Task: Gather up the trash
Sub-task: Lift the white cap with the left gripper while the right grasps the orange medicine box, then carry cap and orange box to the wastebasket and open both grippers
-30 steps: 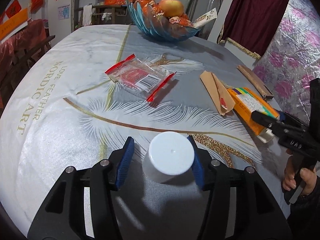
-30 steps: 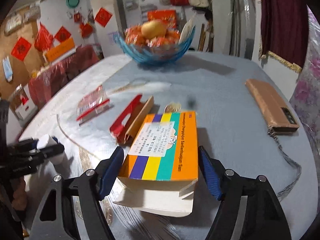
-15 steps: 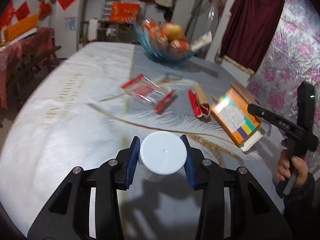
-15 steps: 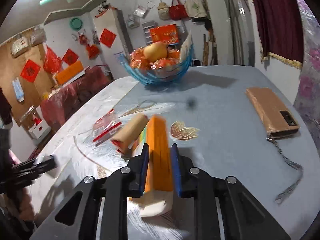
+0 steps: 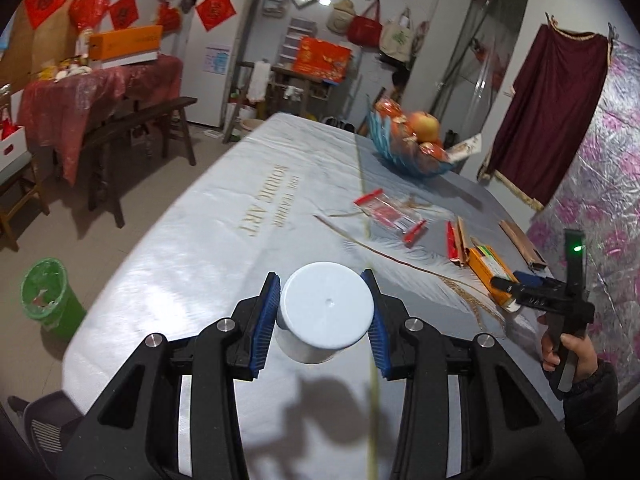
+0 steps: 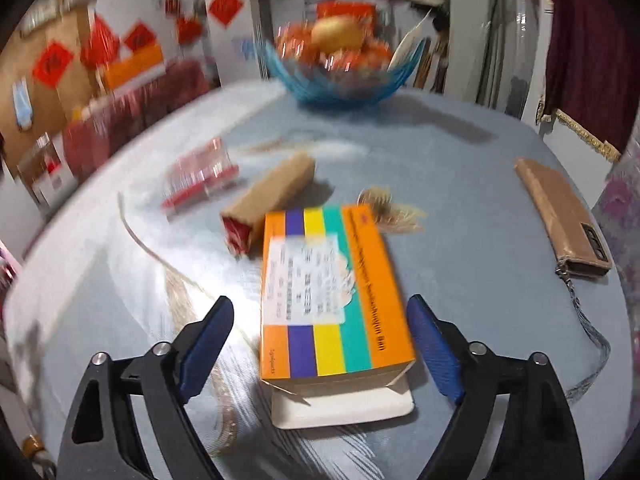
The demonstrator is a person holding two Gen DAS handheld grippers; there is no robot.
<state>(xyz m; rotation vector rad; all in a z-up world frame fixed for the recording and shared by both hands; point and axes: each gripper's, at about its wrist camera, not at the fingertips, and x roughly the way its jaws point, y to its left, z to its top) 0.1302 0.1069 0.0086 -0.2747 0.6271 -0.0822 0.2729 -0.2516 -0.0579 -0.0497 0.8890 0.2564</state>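
Observation:
My left gripper (image 5: 325, 322) is shut on a white plastic bottle (image 5: 325, 312) and holds it above the near end of the table. My right gripper (image 6: 320, 342) is open, its jaws either side of an orange striped box (image 6: 332, 292) that lies flat on the table. The box also shows in the left wrist view (image 5: 490, 266), with my right gripper (image 5: 506, 284) at it. A brown and red packet (image 6: 272, 192) and a clear red-edged wrapper (image 6: 200, 176) lie beyond the box. A green bin (image 5: 46, 294) stands on the floor at the left.
A blue glass fruit bowl (image 6: 340, 76) stands at the table's far end. A brown phone case with a strap (image 6: 564, 216) lies at the right. A bench and a red-covered side table (image 5: 100, 84) stand on the left beyond the table edge.
My left gripper closed on the white bottle and lifted it, turning left so the bin shows. My right gripper, shut on the box half a second ago, is open again with the box flat.

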